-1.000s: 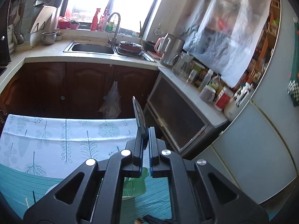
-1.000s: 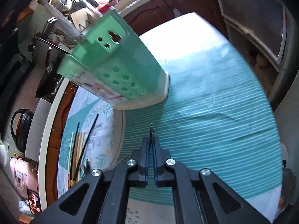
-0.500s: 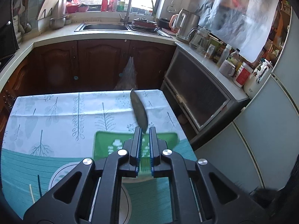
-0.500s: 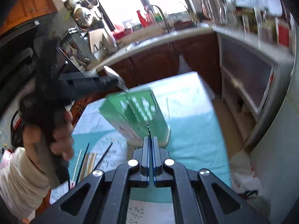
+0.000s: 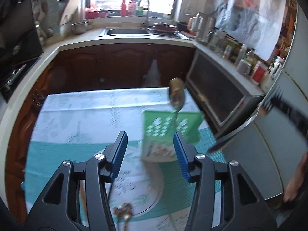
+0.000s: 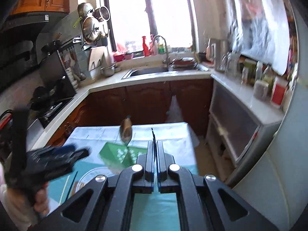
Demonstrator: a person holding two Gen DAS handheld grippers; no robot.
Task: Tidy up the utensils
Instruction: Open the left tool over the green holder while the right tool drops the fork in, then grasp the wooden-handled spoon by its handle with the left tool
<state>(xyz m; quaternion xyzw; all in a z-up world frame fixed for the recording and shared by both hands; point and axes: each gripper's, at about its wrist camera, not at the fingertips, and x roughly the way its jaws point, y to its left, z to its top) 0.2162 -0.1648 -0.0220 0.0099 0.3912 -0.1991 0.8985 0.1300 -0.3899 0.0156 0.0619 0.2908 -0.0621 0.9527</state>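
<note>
A green perforated utensil holder stands on the table with a metal spoon upright in it, bowl up. My left gripper is open and empty, just in front of the holder. In the right wrist view the holder and spoon sit left of my right gripper, which is shut on thin black chopsticks whose tips poke above the fingers. The right gripper also shows blurred in the left wrist view.
A round plate lies on the teal striped tablecloth by the holder. More chopsticks lie left of the plate. Small utensils lie near the front edge. Brown cabinets and the sink counter stand behind.
My left gripper opened and let go of the spoon, which now stands in the holder. Both grippers pulled back and up; the right one still holds the chopsticks.
</note>
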